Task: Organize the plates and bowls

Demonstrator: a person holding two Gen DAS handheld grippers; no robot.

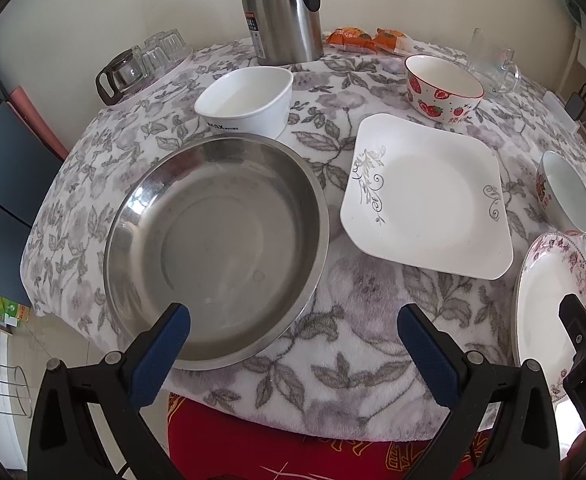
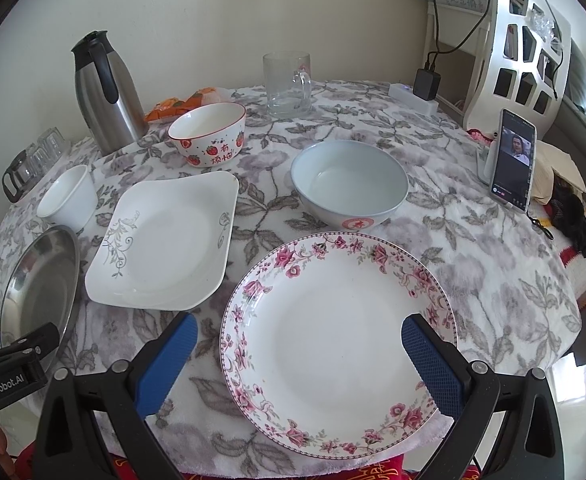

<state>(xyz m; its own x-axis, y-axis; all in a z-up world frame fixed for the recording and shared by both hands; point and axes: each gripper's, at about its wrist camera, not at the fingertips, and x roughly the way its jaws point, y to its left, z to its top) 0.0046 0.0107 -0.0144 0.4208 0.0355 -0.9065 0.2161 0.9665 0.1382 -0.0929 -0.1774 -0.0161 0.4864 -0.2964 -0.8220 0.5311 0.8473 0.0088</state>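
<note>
1. Blue pads of the left claw point(image 1: 293, 326) are spread wide and hold nothing; the left pad hangs over the near rim of the steel dish point(image 1: 217, 252), the right pad over bare cloth.
2. Right claw point(image 2: 299, 336) is also spread and empty. Its right pad overlaps the right edge of the flowered plate point(image 2: 333, 340); its left pad sits just beside that plate's left rim, so the plate lies between the pads, straight ahead.
3. Layout on the counter point(image 1: 353, 320), left to right: steel dish, square white plate point(image 1: 429, 200), flowered plate. Behind them: white cup-like bowl point(image 1: 245, 102), strawberry bowl point(image 1: 443, 88), pale blue bowl point(image 2: 349, 182).
4. Key relation: the flowered plate is nearest the right claw, the steel dish nearest the left. The square plate lies between, ahead of both.
5. Judgement: no stacking done yet. The plates are round or square with no long axis, so a rim pinch from the near edge should suit.
6. Risk: thin rims flat on plush cloth may be hard to get under.
</note>
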